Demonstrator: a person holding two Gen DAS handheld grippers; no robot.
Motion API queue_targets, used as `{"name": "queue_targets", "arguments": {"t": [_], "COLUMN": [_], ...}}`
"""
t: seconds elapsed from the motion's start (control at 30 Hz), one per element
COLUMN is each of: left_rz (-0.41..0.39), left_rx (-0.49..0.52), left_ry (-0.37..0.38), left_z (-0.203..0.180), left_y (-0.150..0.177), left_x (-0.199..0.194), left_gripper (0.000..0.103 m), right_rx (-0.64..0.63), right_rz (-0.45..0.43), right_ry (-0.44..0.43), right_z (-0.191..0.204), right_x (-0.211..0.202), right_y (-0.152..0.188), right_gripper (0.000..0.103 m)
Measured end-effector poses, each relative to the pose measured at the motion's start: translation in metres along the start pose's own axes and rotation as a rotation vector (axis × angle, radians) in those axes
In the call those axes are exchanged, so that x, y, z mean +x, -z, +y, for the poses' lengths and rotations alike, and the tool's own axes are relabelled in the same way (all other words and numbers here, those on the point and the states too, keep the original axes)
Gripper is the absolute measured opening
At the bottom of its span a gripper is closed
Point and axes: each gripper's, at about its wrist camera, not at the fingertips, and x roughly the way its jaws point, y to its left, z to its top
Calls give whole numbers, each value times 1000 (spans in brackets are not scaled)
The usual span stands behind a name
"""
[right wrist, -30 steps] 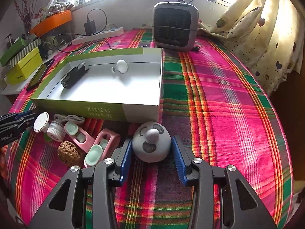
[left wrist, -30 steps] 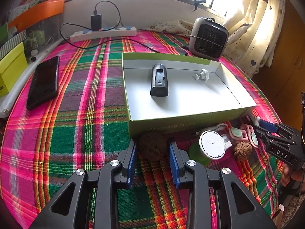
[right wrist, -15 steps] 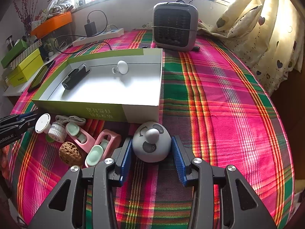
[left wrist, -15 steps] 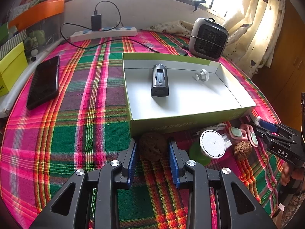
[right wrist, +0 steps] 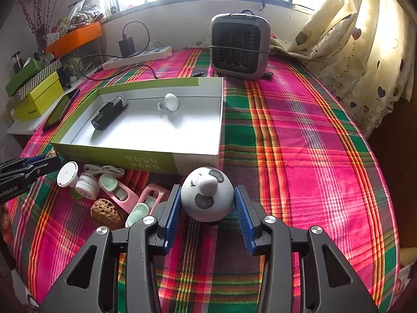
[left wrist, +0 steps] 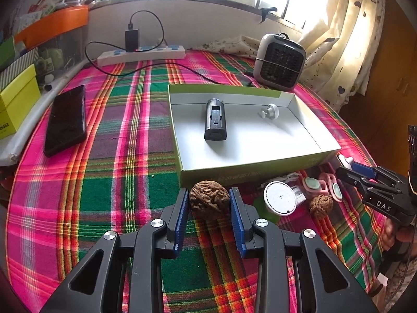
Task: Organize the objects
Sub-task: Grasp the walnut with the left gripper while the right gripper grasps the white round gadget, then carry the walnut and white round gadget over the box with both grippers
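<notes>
My left gripper is shut on a brown walnut, just in front of the green box. My right gripper is shut on a grey dome toy with a face, held tilted near the box's front right corner. Inside the box lie a black device and a white knob. On the cloth in front lie a second walnut, a white round lid, a small white jar and pink cases.
A small grey heater stands behind the box. A power strip with a charger lies at the back. A black phone lies at the left, next to yellow-green boxes. Curtains hang at the right.
Both grippers have risen slightly with their objects. The dome toy has tipped up in the right gripper. The walnut sits a little higher against the box front.
</notes>
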Motion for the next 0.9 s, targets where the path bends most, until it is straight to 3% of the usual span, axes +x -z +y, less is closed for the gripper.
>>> {"name": "queue_targets", "arguments": {"t": [0.4,0.9], "left_rz": [-30,-10], "left_rx": [45,84], "left_ry": [37,84], "left_z": [-13,-29], "left_y": [-25,-66], "left_x": [-7,25], "left_gripper": [29,29], "right_rx": [-6,-54], "right_rz": [-43,-71], "right_ry": [-21,-50], "right_z": [3,7], "right_x": [-14,1], "right_y": [-16,-59], "right_gripper": [42,42]}}
